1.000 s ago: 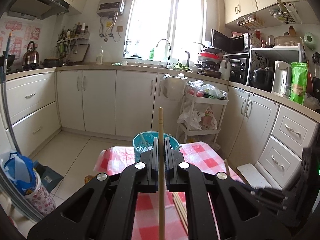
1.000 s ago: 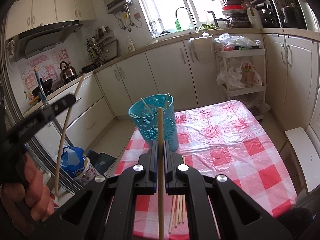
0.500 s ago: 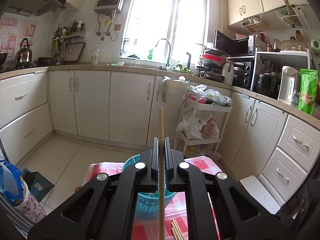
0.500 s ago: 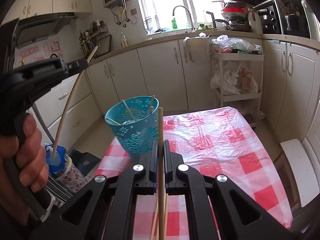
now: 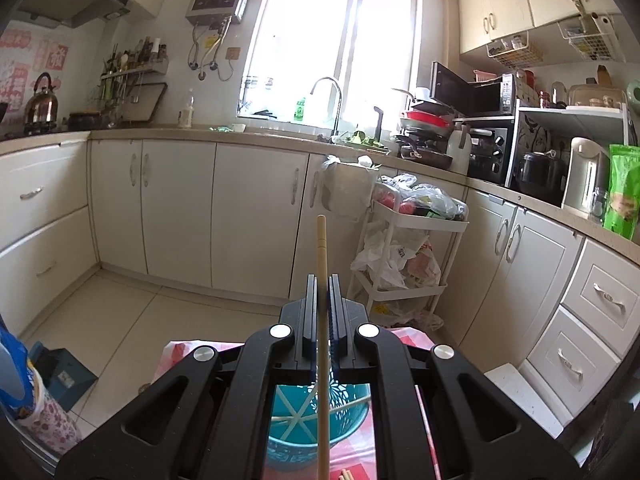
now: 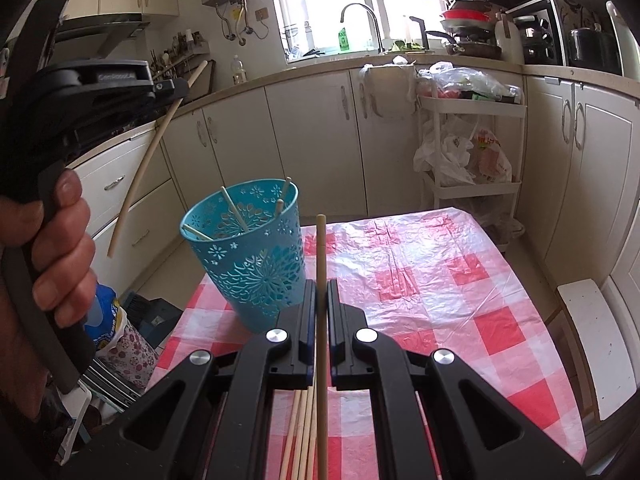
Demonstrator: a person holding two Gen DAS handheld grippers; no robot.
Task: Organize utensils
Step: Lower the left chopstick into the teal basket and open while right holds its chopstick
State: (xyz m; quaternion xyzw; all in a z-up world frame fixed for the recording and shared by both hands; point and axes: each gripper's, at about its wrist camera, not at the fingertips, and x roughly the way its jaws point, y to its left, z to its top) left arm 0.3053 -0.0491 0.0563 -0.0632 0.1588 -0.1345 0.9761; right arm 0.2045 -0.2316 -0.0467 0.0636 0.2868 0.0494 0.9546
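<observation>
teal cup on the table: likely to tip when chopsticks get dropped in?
Possibly. The teal cup is tall, narrows toward its base and has perforated walls, so it is probably light. Chopsticks already lean on its rim, adding off-centre load. It stands on a slick-looking plastic tablecloth, so a nudge may slide it.

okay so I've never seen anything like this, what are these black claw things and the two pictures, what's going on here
No robot here: a person holds a black two-finger gripper in each hand, and each gripper carries a wide-angle camera looking forward along its fingers. That explains the curved kitchen.

One picture comes from the left gripper, which is shut on a wooden chopstick above the teal cup. The other comes from the right gripper, shut on a second chopstick.

The right view also shows the person's left hand around the other gripper's handle.

The table has a red-and-white checked cloth. The cup stands on it with several chopsticks inside, and loose chopsticks lie at its near edge.
</observation>
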